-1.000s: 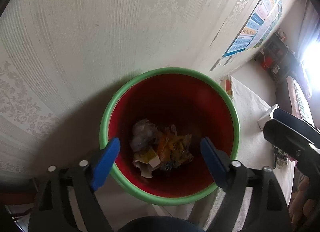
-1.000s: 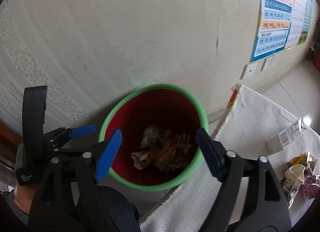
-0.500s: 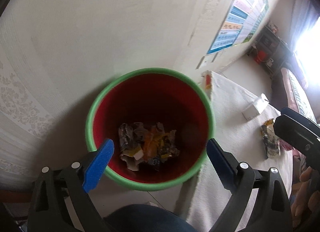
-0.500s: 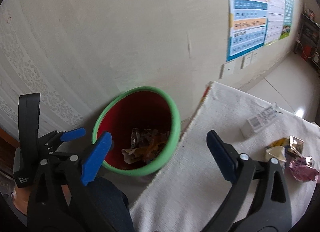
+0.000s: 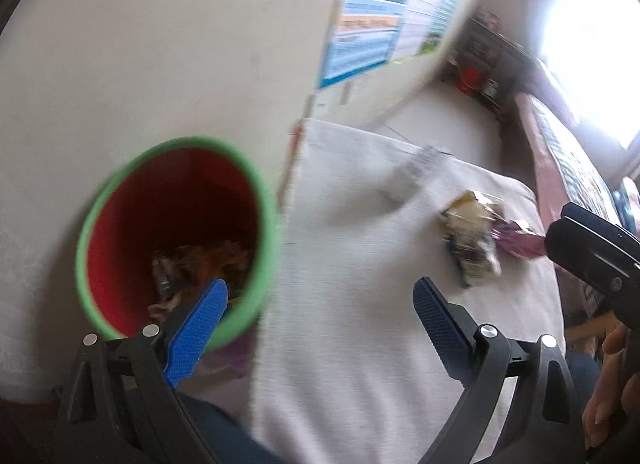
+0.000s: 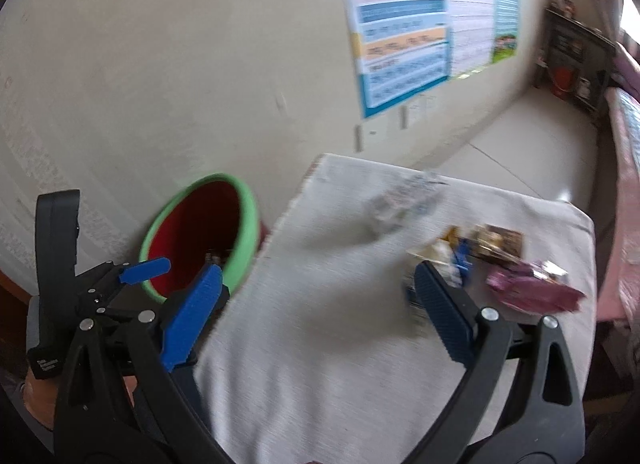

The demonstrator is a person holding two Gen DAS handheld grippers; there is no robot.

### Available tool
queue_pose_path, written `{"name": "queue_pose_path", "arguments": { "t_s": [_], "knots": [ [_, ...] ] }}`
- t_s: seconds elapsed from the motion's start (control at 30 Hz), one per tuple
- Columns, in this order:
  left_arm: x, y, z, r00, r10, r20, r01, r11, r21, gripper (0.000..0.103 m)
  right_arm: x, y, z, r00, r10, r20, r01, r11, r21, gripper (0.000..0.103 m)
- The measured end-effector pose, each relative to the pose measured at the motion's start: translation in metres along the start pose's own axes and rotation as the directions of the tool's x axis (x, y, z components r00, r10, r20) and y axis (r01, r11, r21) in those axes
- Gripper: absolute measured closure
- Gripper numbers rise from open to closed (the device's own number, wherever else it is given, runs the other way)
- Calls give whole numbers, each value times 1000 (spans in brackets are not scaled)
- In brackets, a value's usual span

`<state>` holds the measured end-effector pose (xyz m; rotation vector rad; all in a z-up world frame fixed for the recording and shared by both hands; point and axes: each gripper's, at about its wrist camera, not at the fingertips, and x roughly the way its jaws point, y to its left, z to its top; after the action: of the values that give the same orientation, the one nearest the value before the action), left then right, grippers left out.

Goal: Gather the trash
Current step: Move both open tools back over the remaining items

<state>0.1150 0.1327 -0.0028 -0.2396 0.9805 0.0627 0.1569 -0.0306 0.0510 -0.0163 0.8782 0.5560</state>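
From the left wrist view, the left gripper (image 5: 320, 304) is spread wide with nothing in it, next to the red bin (image 5: 176, 232) with its smooth green rim, crumpled scraps already at the bottom. Looks like we're between pickups, since the wrappers (image 5: 472, 236) lie on the woven pale cloth (image 5: 352, 344). Right wrist view: right gripper (image 6: 320, 300) also gapes empty, so next it needs to drop onto the crinkly pink wrapper (image 6: 532, 292) or the small white box (image 6: 396, 204), both blurry.

Red bin (image 5: 176, 224) with green rim, pink wrapper (image 6: 532, 290), grey-white cloth (image 6: 340, 324)
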Motion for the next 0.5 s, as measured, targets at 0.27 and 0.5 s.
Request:
{"name": "queue_pose_path", "arguments": {
  "t_s": [0.27,0.5],
  "knots": [
    [6,-76,-3,999,-49,-10,49,992,113,13,-43,-81,-30,995,-99,25,96,989,109,8],
    [13,-123,-7,996,-80,-31,84,981,177,13,-66,-134,-54,987,-158,29,150,972,184,8]
  ]
}}
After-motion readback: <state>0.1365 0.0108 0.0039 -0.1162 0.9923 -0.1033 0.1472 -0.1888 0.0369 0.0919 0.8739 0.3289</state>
